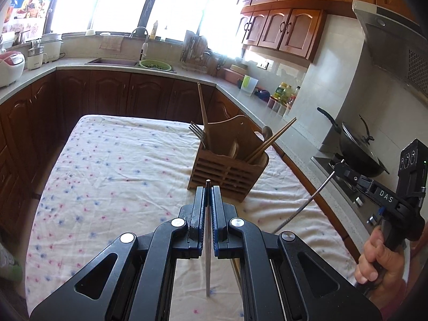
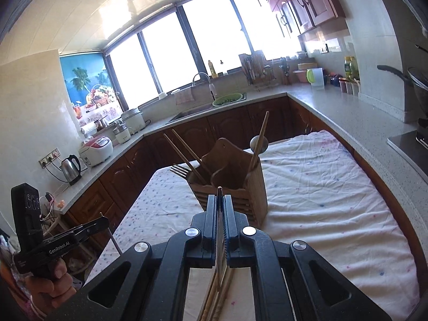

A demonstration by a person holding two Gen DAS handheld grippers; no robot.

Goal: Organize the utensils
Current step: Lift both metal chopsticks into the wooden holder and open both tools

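A wooden utensil holder (image 1: 227, 171) stands on the flower-print cloth (image 1: 112, 171); it holds a fork (image 1: 197, 131), wooden chopsticks (image 1: 272, 139) and a spoon (image 1: 267, 132). My left gripper (image 1: 208, 190) is shut on a thin metal chopstick (image 1: 207, 254), just in front of the holder. My right gripper (image 2: 220, 199) is shut on a thin metal utensil (image 2: 220, 230), close to the holder (image 2: 235, 184). The right gripper also shows in the left wrist view (image 1: 341, 167), holding a long metal rod (image 1: 302, 206). Wooden chopsticks (image 2: 214, 302) lie on the cloth under the right gripper.
The cloth-covered table (image 2: 334, 200) is ringed by brown cabinets and a grey counter (image 2: 347, 112). A wok (image 1: 358, 149) sits on the stove at right. A sink (image 1: 115, 61), rice cookers (image 2: 96, 149) and a kettle (image 2: 71, 168) line the counter.
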